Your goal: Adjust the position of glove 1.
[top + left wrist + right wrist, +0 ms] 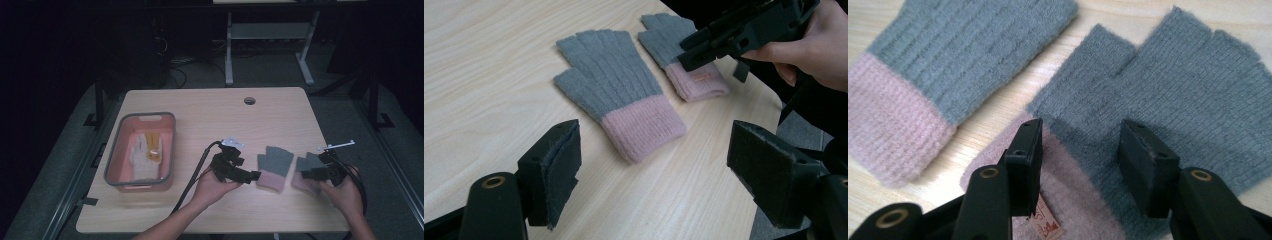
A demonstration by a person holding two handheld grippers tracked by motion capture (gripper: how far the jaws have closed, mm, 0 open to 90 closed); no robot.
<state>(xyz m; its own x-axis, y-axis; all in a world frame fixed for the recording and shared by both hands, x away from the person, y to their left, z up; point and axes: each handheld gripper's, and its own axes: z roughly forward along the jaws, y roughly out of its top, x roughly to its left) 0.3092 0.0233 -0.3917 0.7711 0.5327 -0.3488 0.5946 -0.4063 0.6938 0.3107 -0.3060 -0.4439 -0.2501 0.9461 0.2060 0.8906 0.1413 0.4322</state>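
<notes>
Wooden worktop (210, 115), pale grain, one round cable hole (249, 100) near its far edge, upper centre of the high view. One grey-rimmed pink bin (116, 150) sits at the left of the worktop; inside it lies one white work glove (144, 156) with yellow patches, flat on the bin floor. Well apart from the bin, lower right of the high view, lie two fingerless knit gloves, grey with pink cuffs, side by side, not touching, both flat with the cuffs toward the person.

Left knit glove (274, 167) lies free, nothing on it; in the left gripper view it (619, 100) sits centre frame, thumb toward the left of the frame. Right knit glove (306, 167) is partly covered by the right gripper (316, 174) in the high view; in the right gripper view it (1168, 95) takes up the right half, with a small woven label (1045, 225) on its pink cuff at the bottom.

Left gripper (252, 175), lower centre of the high view, held level just beside the left knit glove's cuff; jaws spread wide, nothing between them, clear of the glove. Right gripper (1080, 160) is over the right knit glove where grey meets pink; jaws partly spread, glove fabric showing between them, pads not visibly pressing. Whether the tips touch the knit, cannot tell.

Two hands, two grippers, a cable trailing from each. Behind the worktop: dark floor, one white-legged table frame (270, 45), loose cables. Nothing blocks the way between the gloves and the bin.
</notes>
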